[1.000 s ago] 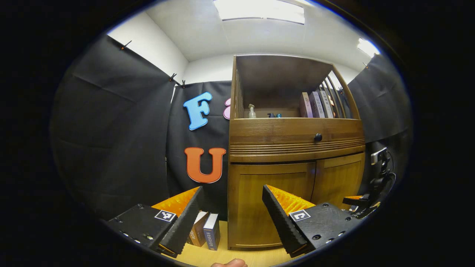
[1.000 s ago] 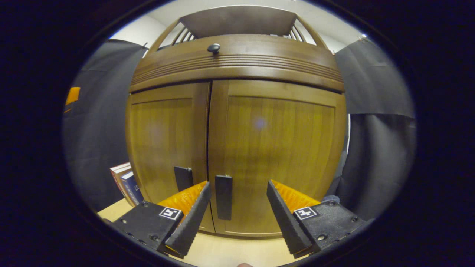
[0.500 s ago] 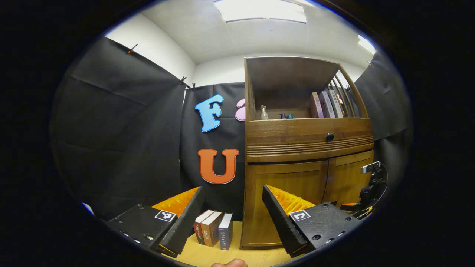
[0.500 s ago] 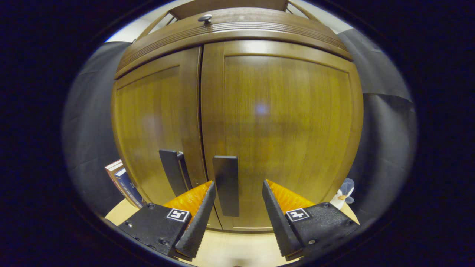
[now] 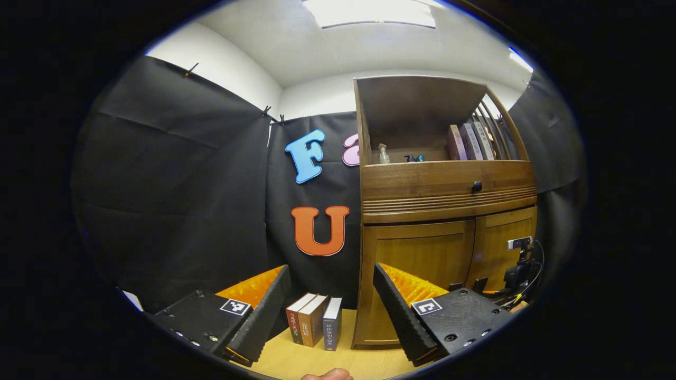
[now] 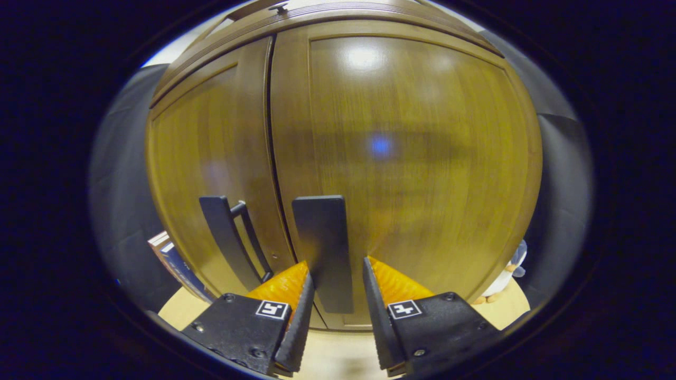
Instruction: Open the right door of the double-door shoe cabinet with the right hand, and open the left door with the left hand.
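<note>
The left hand-held gripper [image 5: 331, 301] hangs open and well apart from the cabinet [image 5: 446, 190], whose closed left door [image 5: 417, 274] lies ahead to its right, past three books [image 5: 314, 327] standing on the table [image 5: 317, 361]. The right hand-held gripper [image 6: 336, 298] is nearer: its fingers straddle the right door's handle [image 6: 323, 248], an upright bar, with small gaps either side, so not yet gripping. The left door's handle [image 6: 227, 237] stands just beside. Black cloth walls the booth.
</note>
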Motion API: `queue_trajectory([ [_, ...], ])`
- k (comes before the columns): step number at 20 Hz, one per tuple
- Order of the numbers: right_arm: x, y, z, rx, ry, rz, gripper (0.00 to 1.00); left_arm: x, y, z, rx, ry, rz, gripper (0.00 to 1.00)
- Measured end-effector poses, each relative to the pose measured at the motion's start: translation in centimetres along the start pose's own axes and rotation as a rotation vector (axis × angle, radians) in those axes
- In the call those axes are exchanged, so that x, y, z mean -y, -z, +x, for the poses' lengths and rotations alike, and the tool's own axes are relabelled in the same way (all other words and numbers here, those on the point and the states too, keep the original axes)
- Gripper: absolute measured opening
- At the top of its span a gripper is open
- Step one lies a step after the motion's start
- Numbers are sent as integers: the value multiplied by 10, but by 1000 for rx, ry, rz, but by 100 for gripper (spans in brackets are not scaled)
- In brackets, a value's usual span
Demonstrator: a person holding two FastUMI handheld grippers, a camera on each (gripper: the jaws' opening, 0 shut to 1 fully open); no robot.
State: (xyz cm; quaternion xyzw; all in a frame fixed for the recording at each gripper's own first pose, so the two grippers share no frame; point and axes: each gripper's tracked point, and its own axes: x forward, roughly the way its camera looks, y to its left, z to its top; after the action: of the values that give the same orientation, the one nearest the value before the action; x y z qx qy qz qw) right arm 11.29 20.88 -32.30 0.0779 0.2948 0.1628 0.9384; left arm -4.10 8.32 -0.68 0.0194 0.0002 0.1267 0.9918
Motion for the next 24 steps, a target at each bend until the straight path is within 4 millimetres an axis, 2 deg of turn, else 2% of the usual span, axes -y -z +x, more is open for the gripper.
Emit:
queue_trajectory([
  [1,0,-1,1,10,7,-9,54,0,0,1,1,0,5,95],
  [2,-2,-1,1,21,5,-10,50,0,-1,1,0,1,7,100],
  [3,-4,-1,0,29,4,-11,48,3,1,1,-2,6,7,95],
  [4,-3,-1,2,32,6,-18,39,5,1,1,-5,13,5,95],
  [5,-3,-1,2,38,5,-21,38,6,1,2,-6,19,5,100],
  [6,-3,-1,1,42,1,-20,36,8,1,1,-6,24,6,95],
  [10,-2,-1,-1,47,3,-29,30,16,3,-1,-9,46,8,95],
  [11,-2,0,-4,48,0,-30,30,17,5,-1,-11,51,7,100],
  [13,-3,2,-10,49,-15,-30,29,21,7,-3,-16,59,6,100],
  [14,-3,2,-10,49,-22,-34,29,23,8,-3,-19,64,3,95],
  [15,-3,2,-11,48,-26,-40,29,26,11,-3,-24,71,-3,100],
  [16,-3,2,-12,48,-30,-44,28,29,13,-3,-32,76,-8,95],
  [18,-3,2,-11,49,-36,-42,28,34,19,-3,-50,85,-13,95],
  [19,-3,3,-11,52,-39,-45,28,37,21,-3,-53,90,-15,100],
  [20,-3,3,-11,55,-42,-49,28,40,20,-5,-53,95,-16,95],
  [22,-3,2,-11,60,-49,-52,28,47,17,-6,-47,109,-15,95],
  [23,-3,3,-12,61,-53,-51,28,51,16,-6,-45,119,-13,100],
  [24,-3,2,-13,63,-56,-51,28,55,16,-6,-45,131,-13,95],
])
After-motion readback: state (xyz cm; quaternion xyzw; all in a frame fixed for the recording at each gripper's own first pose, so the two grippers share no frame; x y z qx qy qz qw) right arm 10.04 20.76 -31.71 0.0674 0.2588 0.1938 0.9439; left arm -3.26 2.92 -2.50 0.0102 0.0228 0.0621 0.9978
